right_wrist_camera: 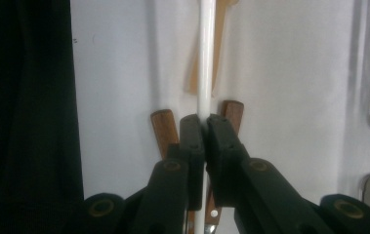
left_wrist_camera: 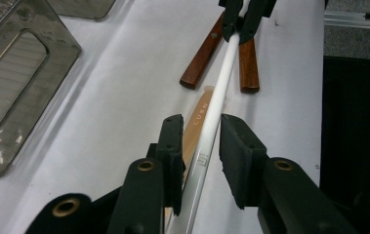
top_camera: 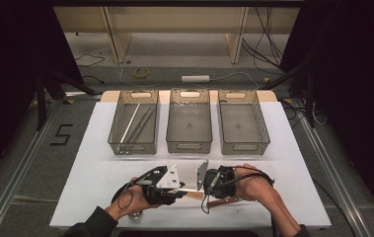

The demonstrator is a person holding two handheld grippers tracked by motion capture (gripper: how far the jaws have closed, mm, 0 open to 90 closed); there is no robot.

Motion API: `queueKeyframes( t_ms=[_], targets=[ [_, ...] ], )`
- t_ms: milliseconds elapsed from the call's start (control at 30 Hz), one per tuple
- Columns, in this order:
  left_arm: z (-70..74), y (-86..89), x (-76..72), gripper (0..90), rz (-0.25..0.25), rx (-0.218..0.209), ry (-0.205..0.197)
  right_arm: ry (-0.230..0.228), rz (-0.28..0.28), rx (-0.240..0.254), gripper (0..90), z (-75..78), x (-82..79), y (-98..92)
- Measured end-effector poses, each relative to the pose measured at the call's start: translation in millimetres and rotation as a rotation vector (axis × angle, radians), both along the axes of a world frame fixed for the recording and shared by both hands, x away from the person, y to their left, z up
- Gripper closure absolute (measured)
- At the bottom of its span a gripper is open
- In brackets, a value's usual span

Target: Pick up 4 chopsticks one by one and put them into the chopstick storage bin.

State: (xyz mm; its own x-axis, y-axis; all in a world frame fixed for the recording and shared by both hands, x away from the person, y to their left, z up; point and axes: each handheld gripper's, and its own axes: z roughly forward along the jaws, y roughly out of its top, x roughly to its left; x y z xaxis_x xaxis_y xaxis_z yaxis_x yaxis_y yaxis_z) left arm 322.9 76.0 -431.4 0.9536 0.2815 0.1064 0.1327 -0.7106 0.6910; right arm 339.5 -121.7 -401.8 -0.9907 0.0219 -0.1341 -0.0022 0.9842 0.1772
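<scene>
High view: both grippers meet near the front edge of the white table (top_camera: 293, 148), left gripper (top_camera: 177, 186) facing right gripper (top_camera: 205, 181); left gripper view: jaws spread around a white chopstick (left_wrist_camera: 216, 109), not pressing; right gripper view: jaws pinch that chopstick above brown wooden handles (right_wrist_camera: 163, 127)

Three clear bins (top_camera: 189, 121) in row; left bin (top_camera: 134, 123) holds utensils.

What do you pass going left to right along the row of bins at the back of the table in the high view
Left bin holding long thin utensils → middle bin → right bin.
</scene>
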Motion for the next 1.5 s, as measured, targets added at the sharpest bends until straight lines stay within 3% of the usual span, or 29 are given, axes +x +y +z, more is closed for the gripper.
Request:
queueKeyframes(
  t_ms=[233,367,567,700,733,867,1167,1400,1500],
  targets=[
    [-1.7,-1.5,-3.4,78.1,-0.079,0.043,0.002,-0.007,0.042,-0.003,86.1,-1.4,-3.3,0.1],
    [-1.8,-1.0,-5.4,82.2,-0.127,0.028,0.024,-0.005,0.073,-0.007,85.3,-1.0,-4.7,-2.1],
    [1.9,2.2,-6.5,82.9,-0.128,-0.007,0.017,0.003,0.054,0.031,82.3,5.4,-2.9,-7.5],
    [4.3,7.0,-2.7,83.0,-0.075,-0.020,-0.005,-0.004,0.017,0.089,67.8,16.9,-1.5,-16.5],
    [4.7,8.1,-1.5,83.0,-0.065,-0.024,-0.003,-0.021,-0.006,0.119,61.1,20.6,-1.5,-19.2],
    [7.9,14.9,3.7,82.9,0.011,-0.062,-0.010,-0.034,-0.093,0.223,51.9,28.8,1.3,-27.3],
    [13.7,27.3,11.0,83.0,0.154,-0.115,-0.030,-0.066,-0.286,0.442,40.8,34.3,11.0,-46.9],
    [20.0,39.5,19.0,83.0,0.268,-0.169,-0.041,-0.107,-0.412,0.594,35.8,26.1,8.6,-65.3],
    [24.3,46.5,23.9,83.0,0.322,-0.190,-0.048,-0.097,-0.466,0.669,34.0,18.0,5.8,-75.9]
  ],
)
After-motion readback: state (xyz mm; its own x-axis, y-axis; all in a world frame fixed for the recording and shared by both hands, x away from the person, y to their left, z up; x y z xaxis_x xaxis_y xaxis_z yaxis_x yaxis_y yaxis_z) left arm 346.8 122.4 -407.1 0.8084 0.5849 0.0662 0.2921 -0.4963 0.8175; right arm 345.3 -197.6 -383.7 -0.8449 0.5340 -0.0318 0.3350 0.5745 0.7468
